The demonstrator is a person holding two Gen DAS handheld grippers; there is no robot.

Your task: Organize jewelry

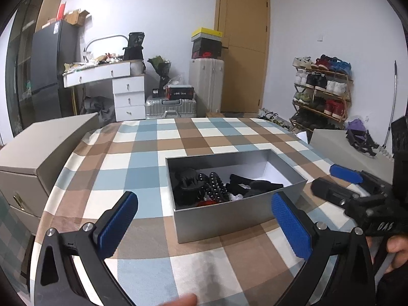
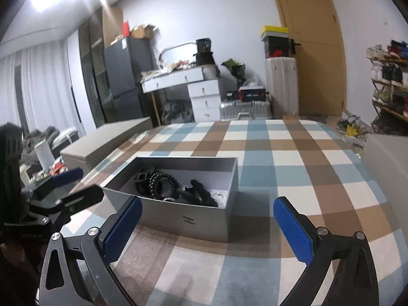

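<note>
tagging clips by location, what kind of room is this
Likely a lived-in bedroom or studio flat: a shoe rack, suitcases and a cluttered dresser stand behind the checked table.

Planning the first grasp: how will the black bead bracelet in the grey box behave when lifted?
The bead bracelet is a strand of round glossy beads, so it will probably drape rather than hold shape. The shiny beads may slip on the pads. It lies tangled among other dark items in the grey box, so it could drag neighbours up.

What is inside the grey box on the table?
The grey box holds a dark beaded bracelet, a black hair claw and other black pieces on white lining; whatever lies beneath the pile is hidden.
</note>
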